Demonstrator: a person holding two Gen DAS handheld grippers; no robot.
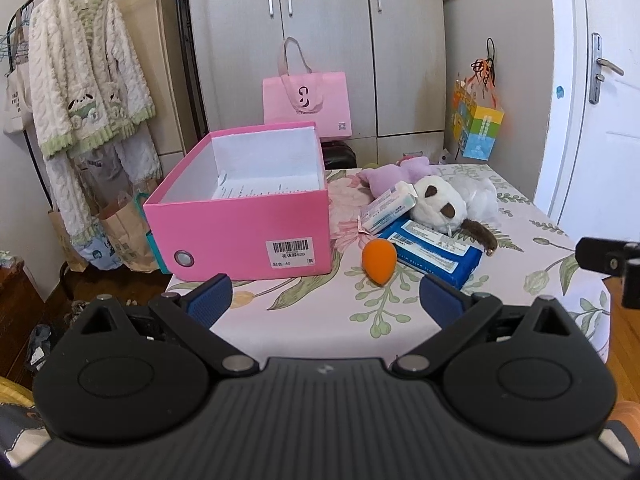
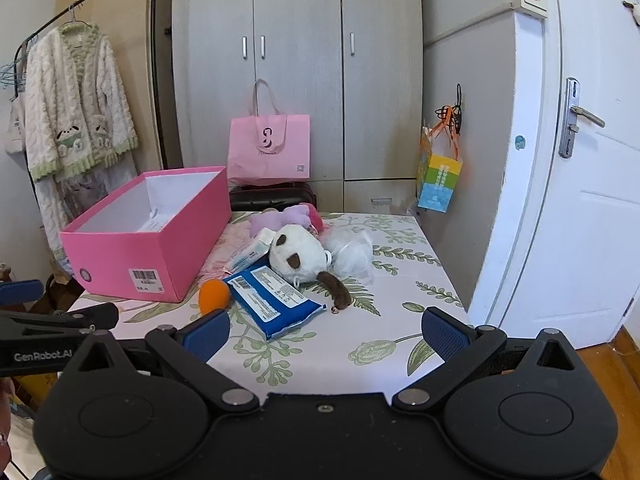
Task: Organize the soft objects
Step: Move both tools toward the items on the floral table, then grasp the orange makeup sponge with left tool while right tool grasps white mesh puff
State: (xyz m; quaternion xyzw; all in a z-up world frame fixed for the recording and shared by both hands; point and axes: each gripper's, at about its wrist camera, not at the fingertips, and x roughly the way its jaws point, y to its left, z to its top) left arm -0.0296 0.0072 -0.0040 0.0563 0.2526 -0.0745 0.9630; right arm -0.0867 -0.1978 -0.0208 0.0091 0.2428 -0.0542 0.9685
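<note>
Fingers are spread wide and empty on both the left gripper and the right gripper, held short of the table. The orange sponge, egg-shaped and squashy, lies just beside the open pink box, touching the blue wipes pack. It is best taken first, pinched lightly across its middle. Behind are heaped a fluffy white plush dog, a purple plush and what is perhaps a white mesh puff.
</note>
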